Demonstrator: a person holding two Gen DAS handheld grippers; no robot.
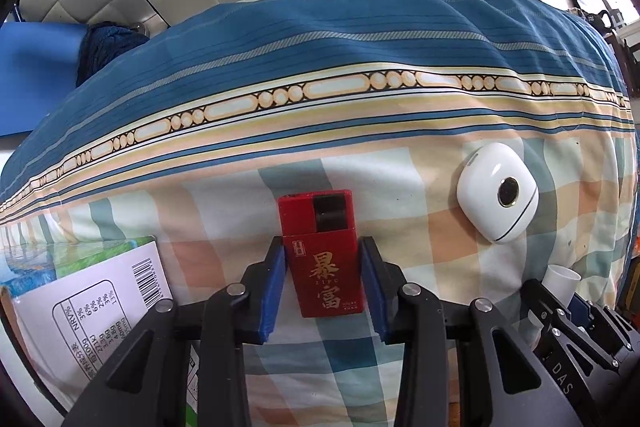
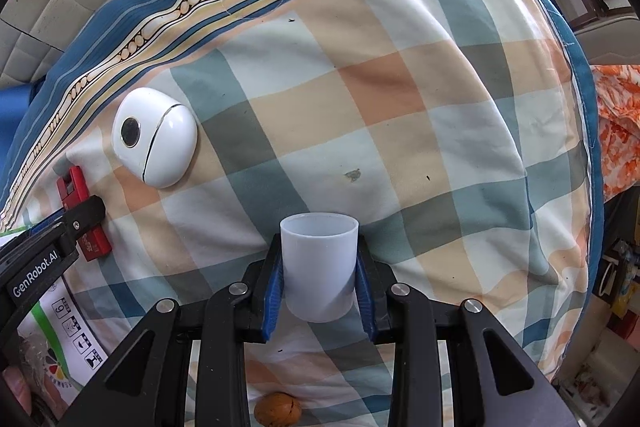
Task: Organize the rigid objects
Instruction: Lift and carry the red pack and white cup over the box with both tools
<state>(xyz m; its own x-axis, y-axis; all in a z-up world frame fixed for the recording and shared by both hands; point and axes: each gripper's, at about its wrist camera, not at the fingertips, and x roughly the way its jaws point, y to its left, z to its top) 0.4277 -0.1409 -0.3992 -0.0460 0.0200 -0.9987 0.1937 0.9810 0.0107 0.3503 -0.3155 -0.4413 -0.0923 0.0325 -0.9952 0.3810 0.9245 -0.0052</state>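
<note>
Checked bedding (image 1: 400,195) in peach, teal and white is covering the whole work surface, with a blue striped border running along its far side and a quilted white wall rising behind; on it the left gripper (image 1: 323,277) is pointing down with its blue pads (image 1: 276,287) pressing both long sides of a red box (image 1: 322,251) bearing gold characters, the jaws standing nearly as narrow as they go; the box is lying flat on the cloth, its dark window facing away from the gripper; the right gripper (image 2: 319,277) is likewise pointing down and squeezing a white cup (image 2: 319,263) between its blue pads (image 2: 275,287), the cup standing upright on the cloth with its open mouth up; a white rounded case (image 1: 497,191) with a dark round lens-like spot is resting on the checks between the two tools, apart from both the box and the cup; a printed carton (image 1: 80,299) with a barcode and nutrition table is lying just left of the left gripper; a brown walnut (image 2: 277,410) is sitting on the cloth below the right gripper's frame; a fingertip (image 2: 16,389) is showing at the lower left edge of the right wrist view.
</note>
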